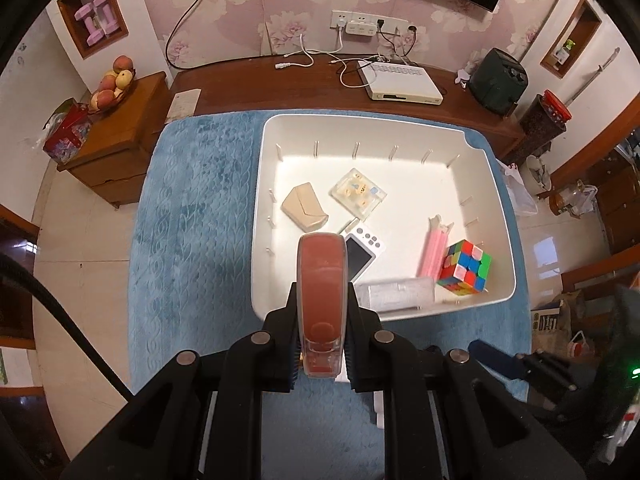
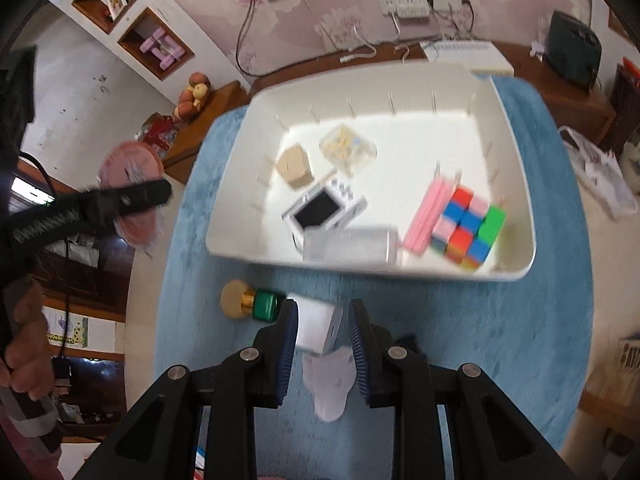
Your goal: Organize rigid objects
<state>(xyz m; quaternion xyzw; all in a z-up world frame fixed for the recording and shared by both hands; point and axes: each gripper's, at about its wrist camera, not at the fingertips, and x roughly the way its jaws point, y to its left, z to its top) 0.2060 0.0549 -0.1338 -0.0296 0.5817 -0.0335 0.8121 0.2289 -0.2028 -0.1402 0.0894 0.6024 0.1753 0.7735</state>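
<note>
My left gripper [image 1: 322, 316] is shut on a red tape dispenser [image 1: 322, 280] and holds it above the near left corner of the white bin [image 1: 260, 184]. The bin holds a beige wallet [image 1: 305, 205], a clear dice box [image 1: 358, 192], a small white camera [image 1: 362, 250], a clear case [image 1: 396, 292], pink sticks [image 1: 432, 254] and a Rubik's cube [image 1: 466, 266]. My right gripper [image 2: 323, 316] is open over a white box [image 2: 316, 326] on the blue mat, with a pale lilac object [image 2: 330, 384] under it. A green and tan knob [image 2: 250, 300] lies to its left.
The blue mat [image 1: 192, 208] covers a table. Behind it is a wooden counter [image 1: 260, 84] with cables, a white device [image 1: 400, 80] and a dark appliance [image 1: 498, 80]. A side cabinet with fruit [image 1: 114, 86] stands at left.
</note>
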